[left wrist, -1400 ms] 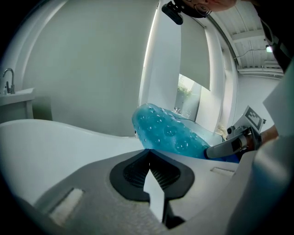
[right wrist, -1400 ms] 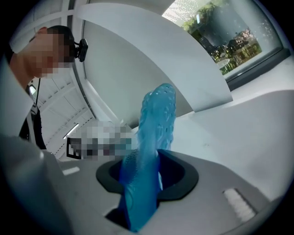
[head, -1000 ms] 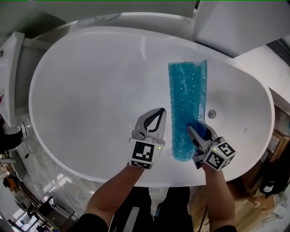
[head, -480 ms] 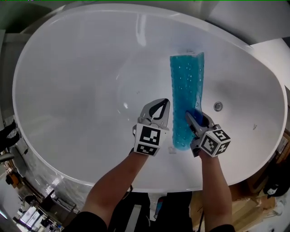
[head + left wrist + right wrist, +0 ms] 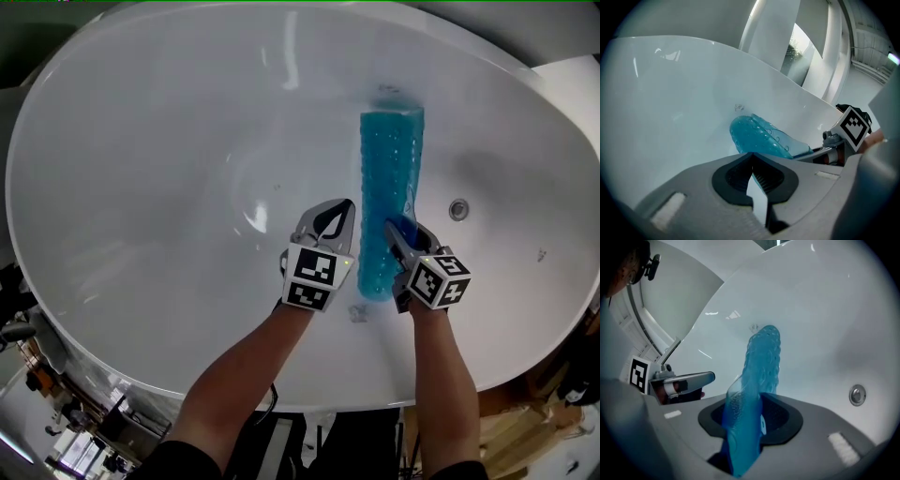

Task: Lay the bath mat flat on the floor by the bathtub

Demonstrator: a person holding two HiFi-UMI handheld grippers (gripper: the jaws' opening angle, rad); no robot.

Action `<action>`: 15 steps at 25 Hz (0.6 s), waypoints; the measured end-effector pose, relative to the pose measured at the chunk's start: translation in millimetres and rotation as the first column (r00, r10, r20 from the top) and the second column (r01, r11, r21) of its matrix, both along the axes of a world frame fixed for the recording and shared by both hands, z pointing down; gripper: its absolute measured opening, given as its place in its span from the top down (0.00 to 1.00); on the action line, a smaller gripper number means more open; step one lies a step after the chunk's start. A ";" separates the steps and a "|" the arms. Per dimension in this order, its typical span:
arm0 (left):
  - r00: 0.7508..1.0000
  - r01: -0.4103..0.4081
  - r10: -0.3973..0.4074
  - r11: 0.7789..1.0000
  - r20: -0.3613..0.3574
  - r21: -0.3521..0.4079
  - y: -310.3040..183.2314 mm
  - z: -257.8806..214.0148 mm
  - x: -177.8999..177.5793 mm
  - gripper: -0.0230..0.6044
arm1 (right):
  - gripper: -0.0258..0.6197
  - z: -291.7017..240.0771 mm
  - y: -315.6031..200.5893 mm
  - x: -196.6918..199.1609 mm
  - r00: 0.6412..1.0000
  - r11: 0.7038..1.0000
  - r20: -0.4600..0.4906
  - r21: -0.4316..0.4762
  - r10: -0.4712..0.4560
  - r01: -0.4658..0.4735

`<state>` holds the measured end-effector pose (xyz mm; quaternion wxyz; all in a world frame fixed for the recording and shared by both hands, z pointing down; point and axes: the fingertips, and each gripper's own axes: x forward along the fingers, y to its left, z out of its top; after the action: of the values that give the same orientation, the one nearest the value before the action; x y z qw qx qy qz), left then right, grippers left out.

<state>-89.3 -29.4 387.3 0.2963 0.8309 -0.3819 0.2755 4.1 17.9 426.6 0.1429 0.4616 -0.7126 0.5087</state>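
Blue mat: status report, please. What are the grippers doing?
Right gripper shut on near end of mat. Left gripper shut, empty, beside it. Mat rolled up inside the bathtub, not on the floor. Nothing blocking.

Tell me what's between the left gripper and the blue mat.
Nothing. In the head view, only a narrow strip of bare white tub separates the left gripper from the rolled mat.

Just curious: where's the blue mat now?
Head view: the rolled blue mat is inside the bathtub, left of the drain, near end in the right gripper.
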 end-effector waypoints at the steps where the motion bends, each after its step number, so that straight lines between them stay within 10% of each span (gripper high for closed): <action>1: 1.000 -0.009 0.009 1.000 -0.001 -0.005 0.7 4.0 3.7 0.96 | 0.75 7.9 0.9 2.5 1.000 1.000 -0.010 -0.011 -0.005 0.005; 15: 1.000 0.008 -0.005 0.992 0.026 -0.127 21.8 71.5 34.5 0.96 | 0.92 56.4 1.4 7.5 0.997 0.998 -0.048 -0.020 -0.054 0.053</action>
<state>-54.8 -7.6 458.8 0.3447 0.8056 -0.3699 0.3089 11.6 19.3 483.0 0.1779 0.4532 -0.7161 0.5001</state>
